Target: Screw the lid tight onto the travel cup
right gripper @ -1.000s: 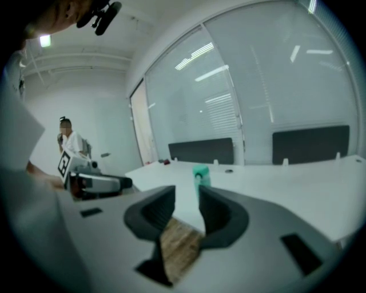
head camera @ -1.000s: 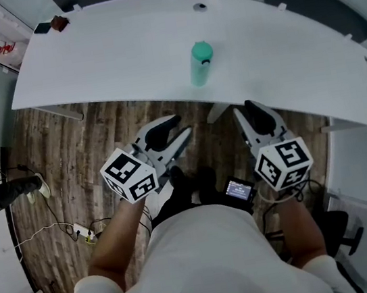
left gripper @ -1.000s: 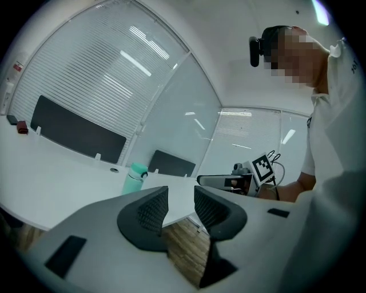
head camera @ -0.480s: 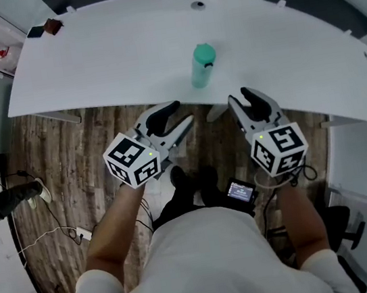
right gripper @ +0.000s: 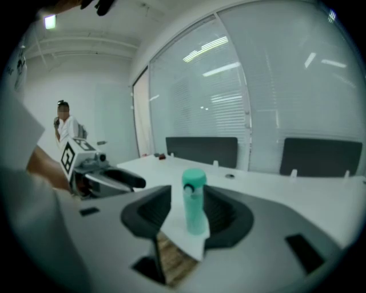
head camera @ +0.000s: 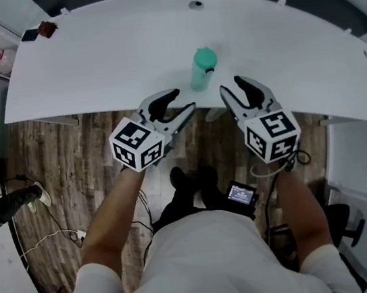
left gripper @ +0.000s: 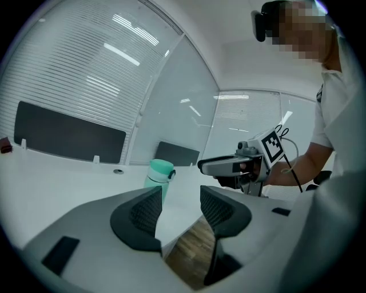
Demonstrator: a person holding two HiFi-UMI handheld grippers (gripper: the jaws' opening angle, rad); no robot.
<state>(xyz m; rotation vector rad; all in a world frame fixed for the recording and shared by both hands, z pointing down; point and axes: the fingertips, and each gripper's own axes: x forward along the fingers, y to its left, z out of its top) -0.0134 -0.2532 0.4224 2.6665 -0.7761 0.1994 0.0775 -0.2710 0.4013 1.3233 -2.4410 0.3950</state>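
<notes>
A mint-green travel cup with its lid on top stands upright on the white table, near the front edge. My left gripper hovers at that edge, left of and nearer than the cup. My right gripper hovers to the cup's right. Both jaws have just been opening and nothing is between them. In the left gripper view the cup stands beyond the left finger. In the right gripper view the cup shows in line with the gap, farther off and untouched.
Small dark objects lie at the table's far left corner. A round cable grommet sits at the back edge. Wooden floor with cables lies below the front edge. A person stands far off in the right gripper view.
Both grippers have moved forward from over the floor to the table's front edge, closer to the cup, and their jaws stand wider apart. The cup has not moved.
</notes>
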